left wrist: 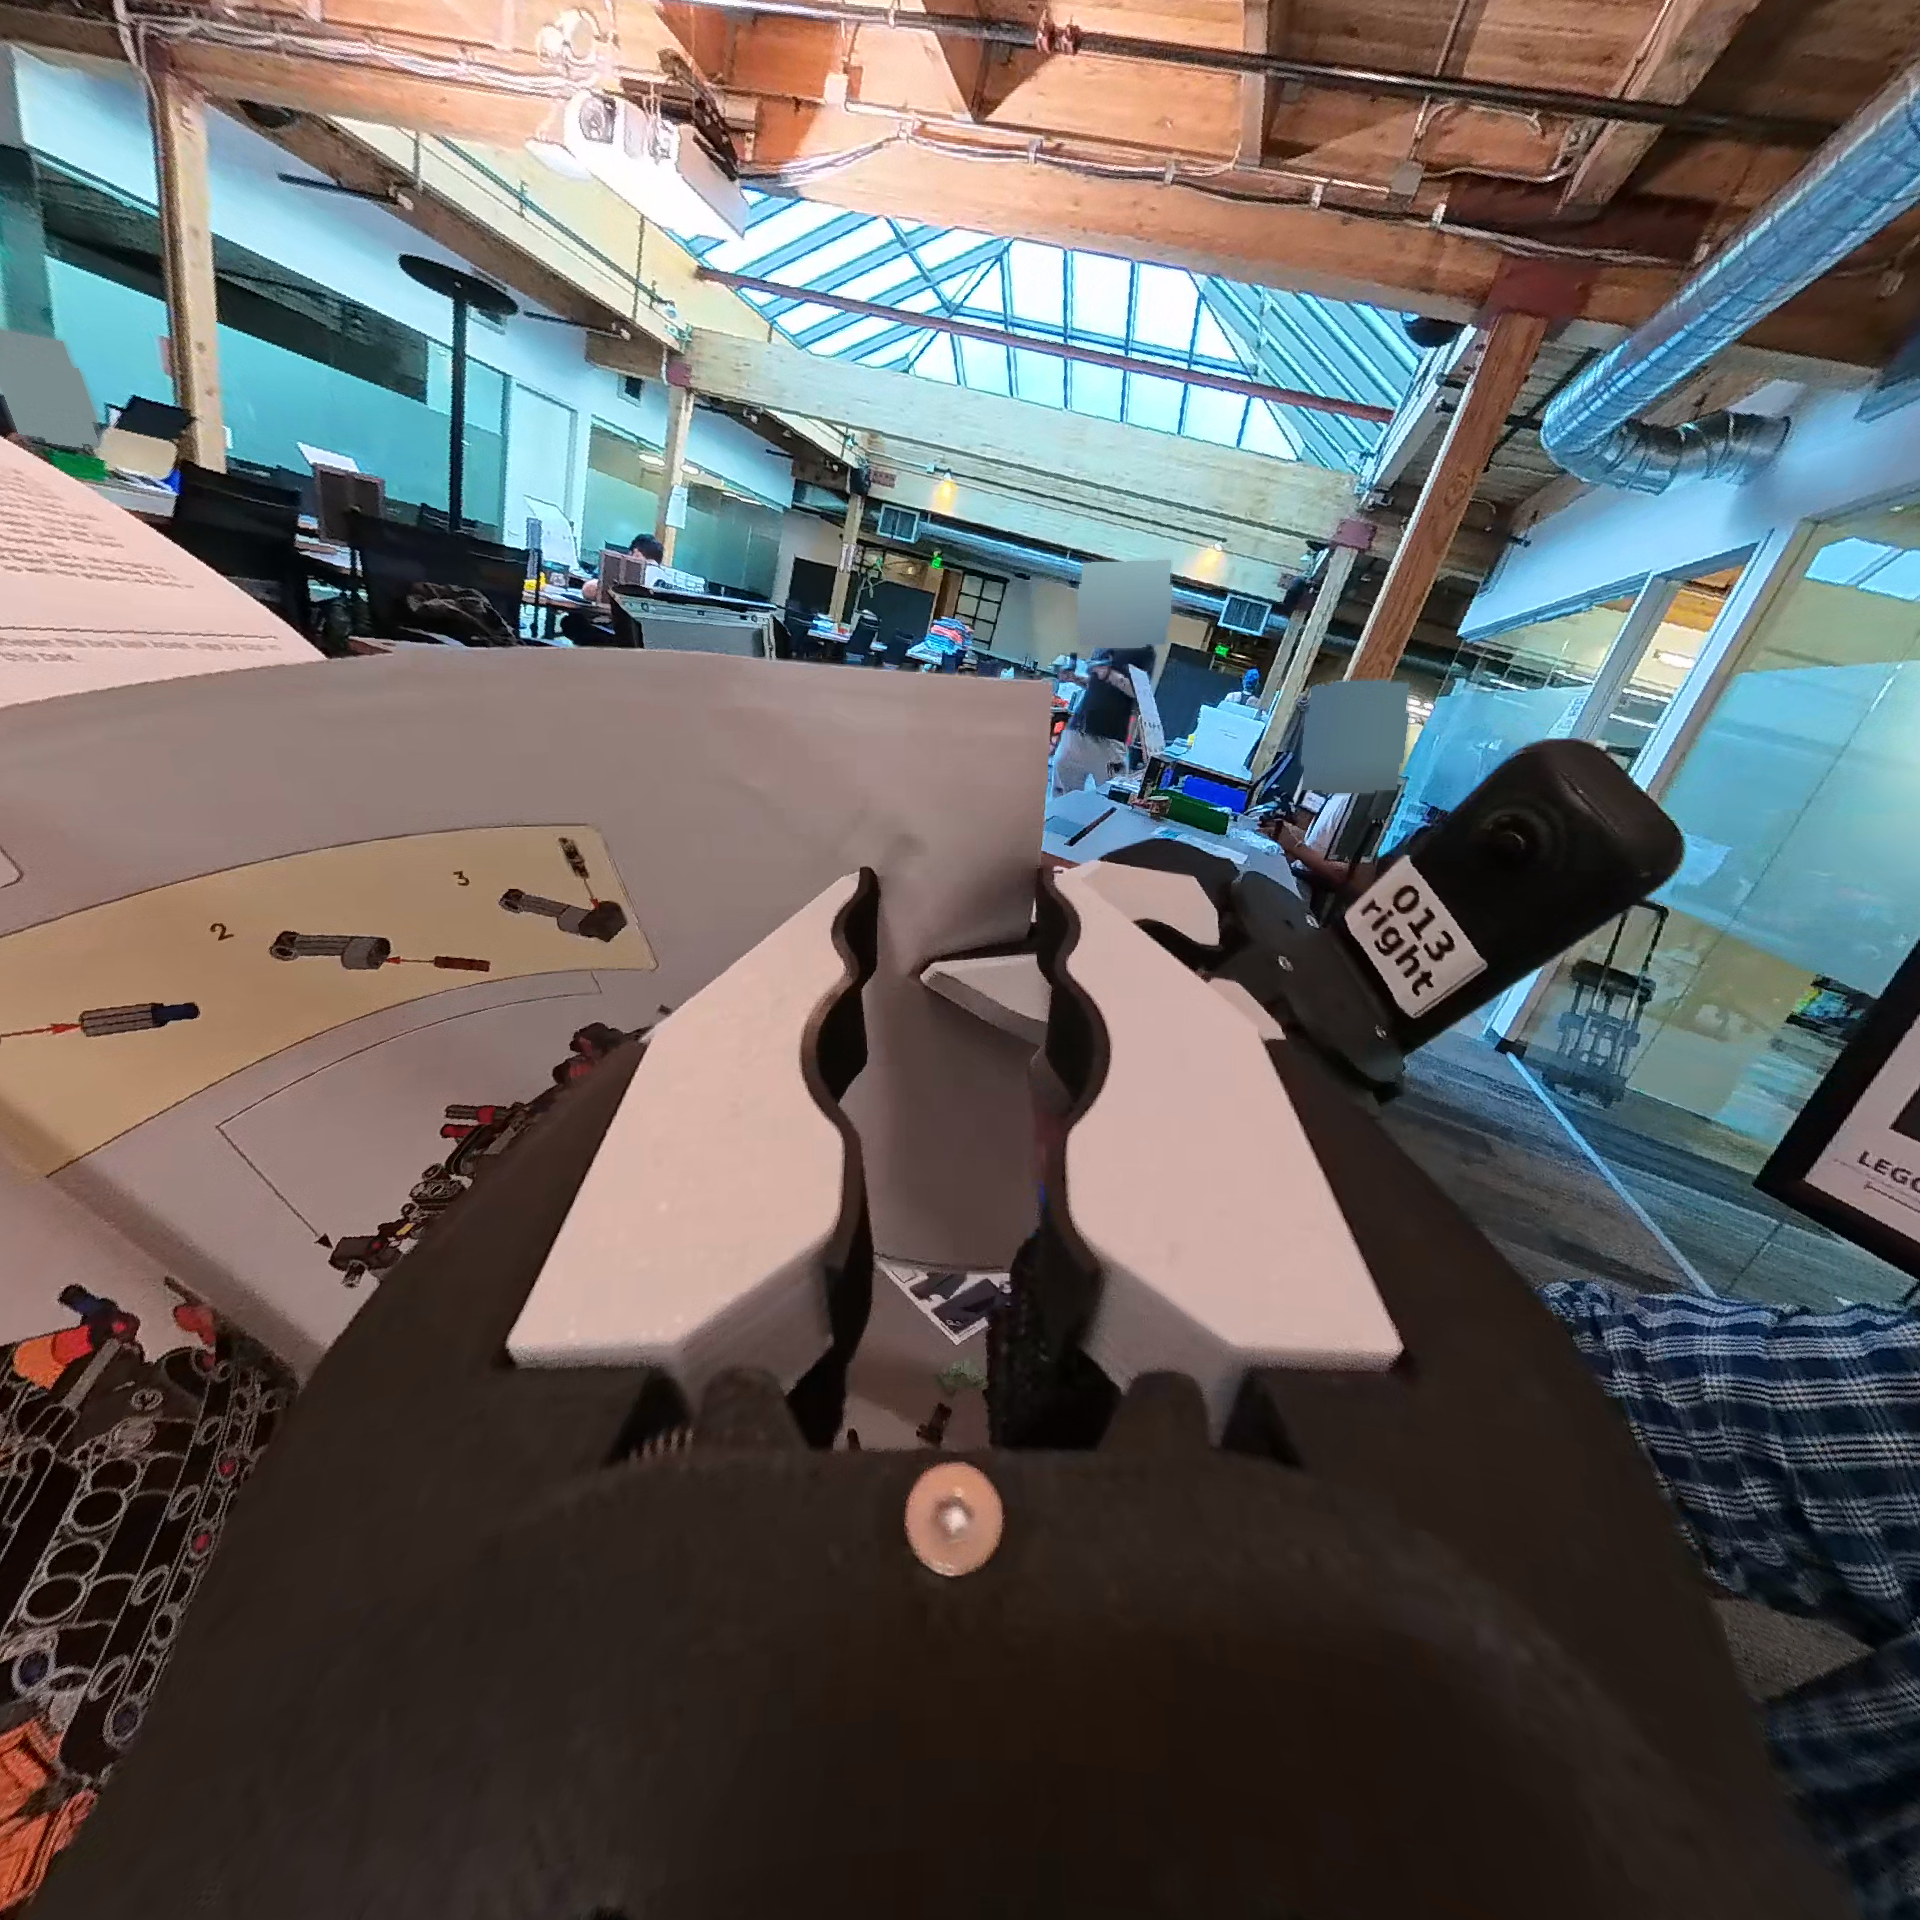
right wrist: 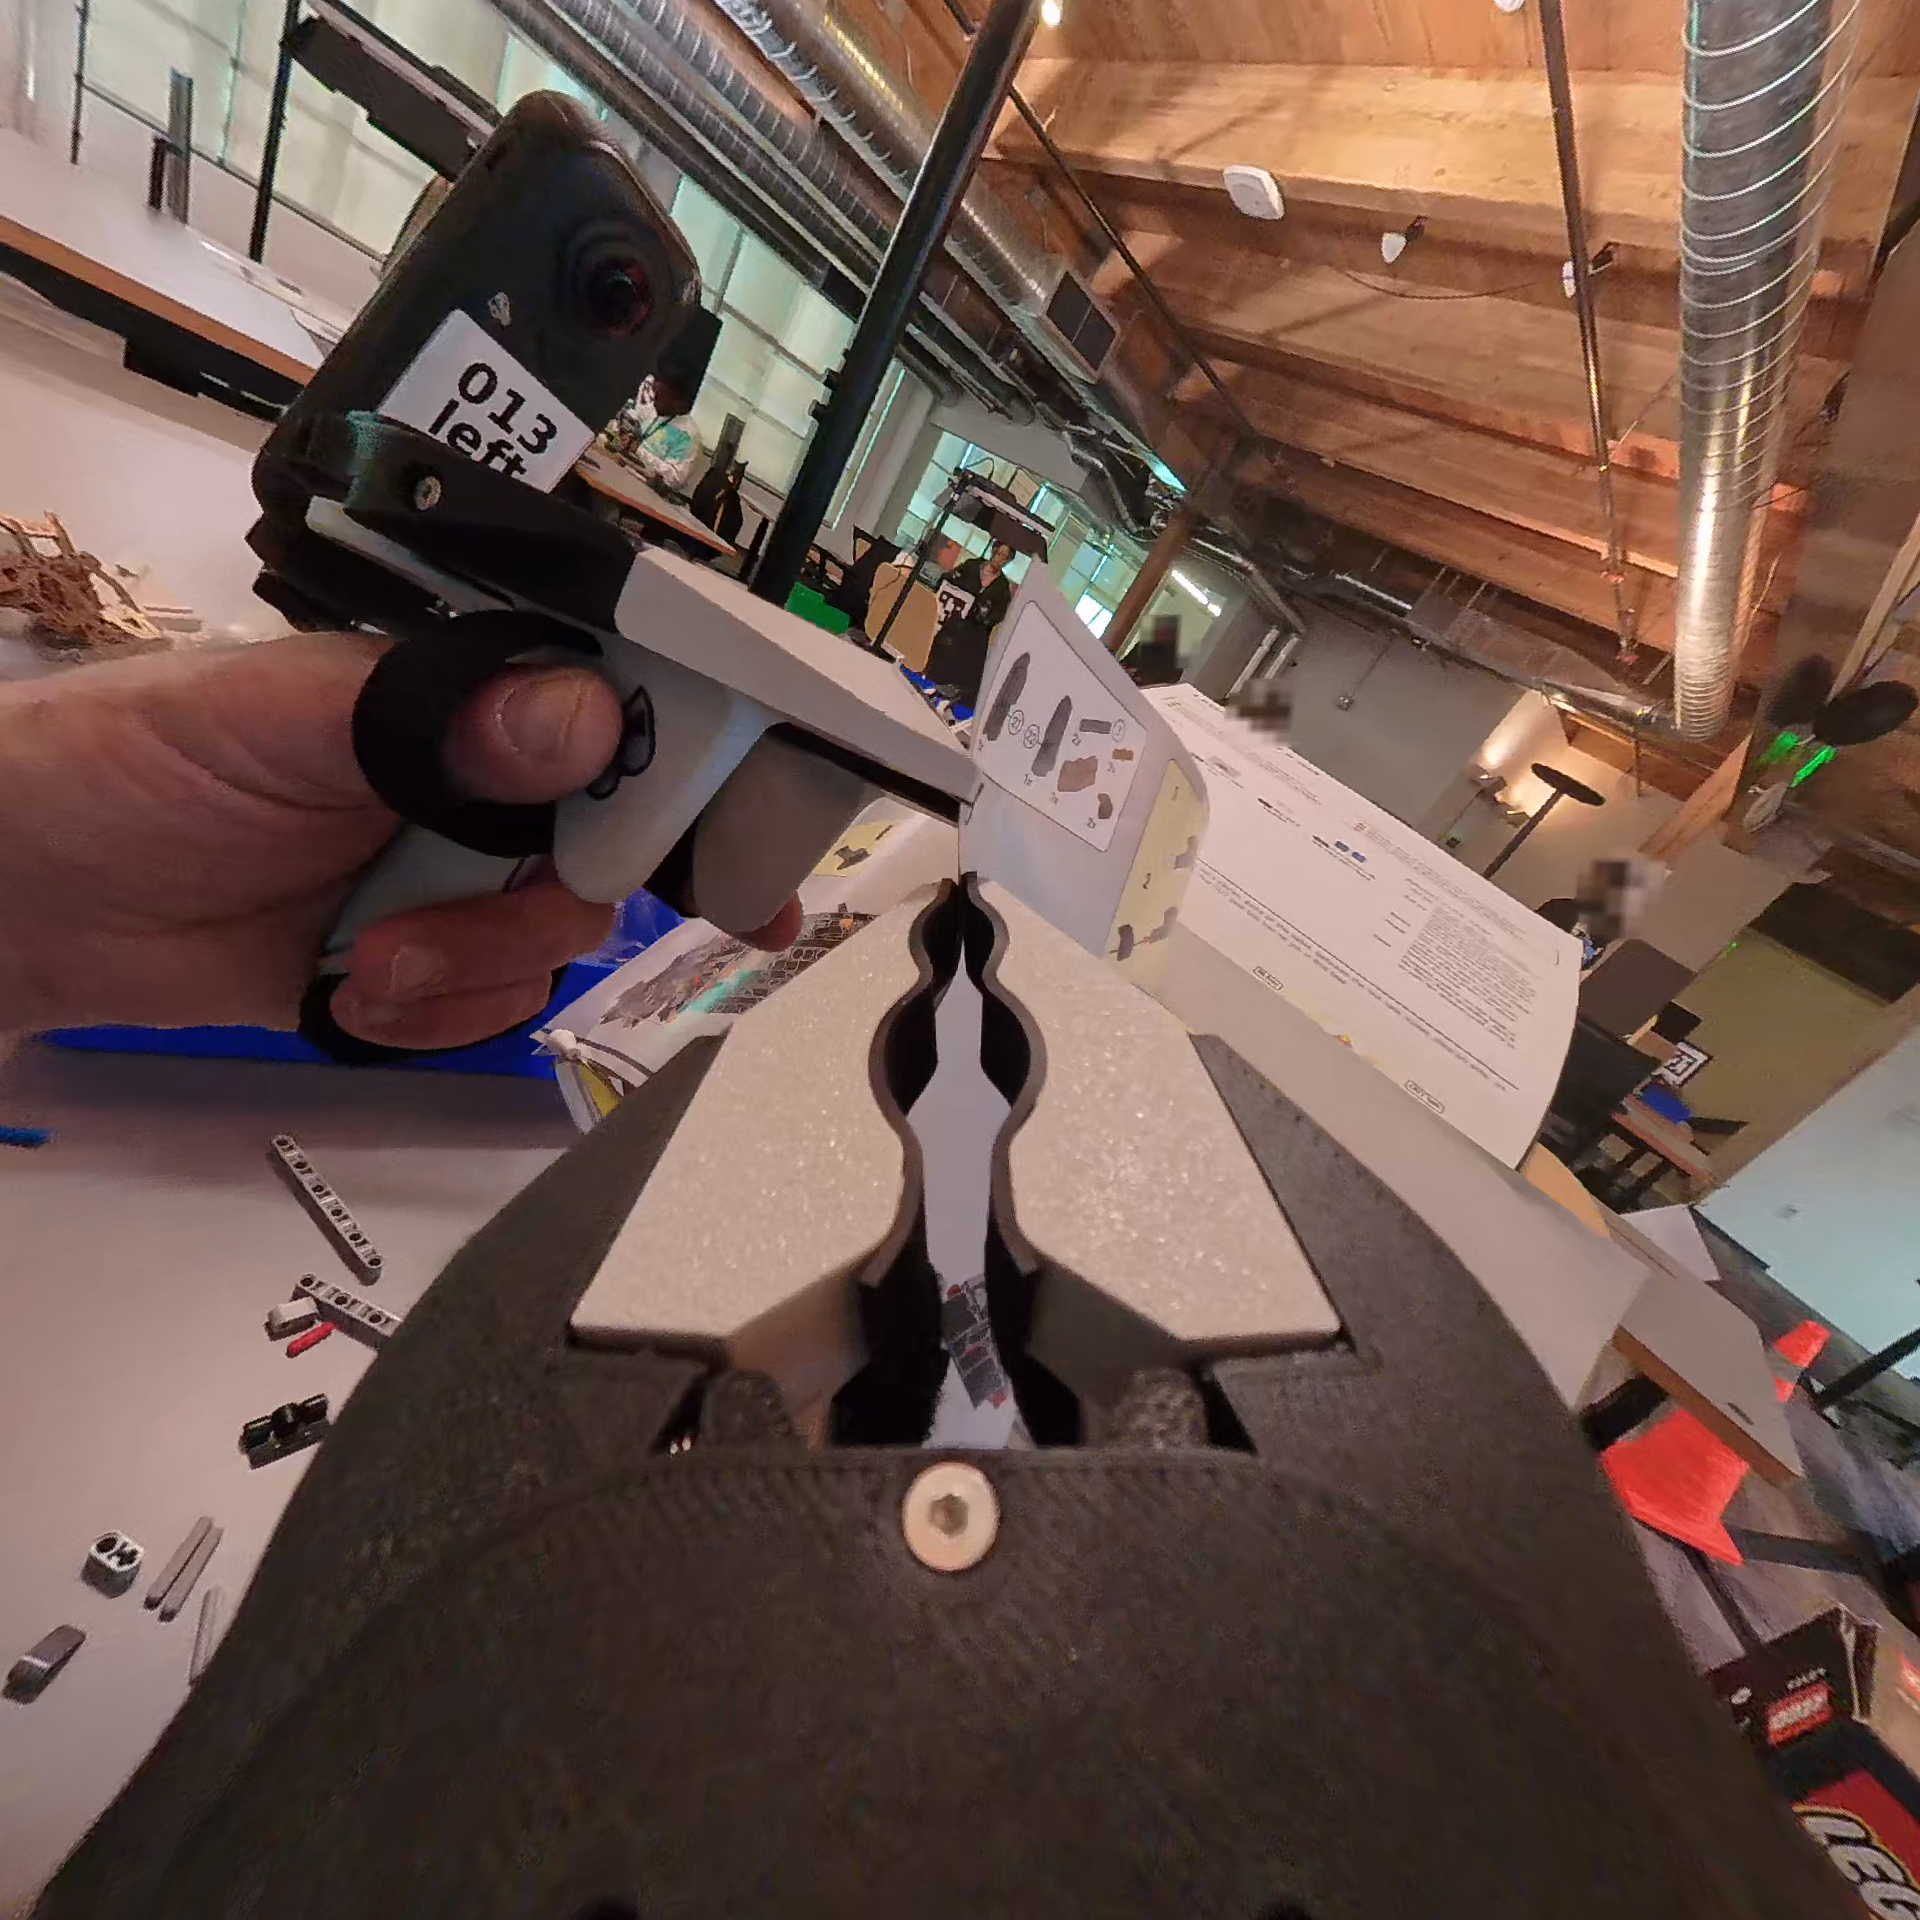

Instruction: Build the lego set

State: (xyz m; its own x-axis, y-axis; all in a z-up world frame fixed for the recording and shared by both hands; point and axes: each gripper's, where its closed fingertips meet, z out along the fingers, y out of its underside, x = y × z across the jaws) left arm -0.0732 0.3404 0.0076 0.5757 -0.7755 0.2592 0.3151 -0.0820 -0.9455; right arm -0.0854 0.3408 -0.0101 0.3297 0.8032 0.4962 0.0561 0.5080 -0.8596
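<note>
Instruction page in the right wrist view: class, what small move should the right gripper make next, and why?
Probably swing the instruction page on over and lay it flat. The right gripper seems shut on the page's lower edge, the page stands upright, and the left gripper has its jaws open, so it is not gripping it. Loose lego pieces wait nearby.

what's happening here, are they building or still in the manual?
Still in the manual. A person holds both grippers up at the instruction booklet rather than at the parts. The right gripper is shut on the edge of a lifted page, and the left gripper is slightly open around the same page, so it looks like a page turn. Loose lego pieces lie untouched on the white table. The person's left hand grips the handle.
</note>
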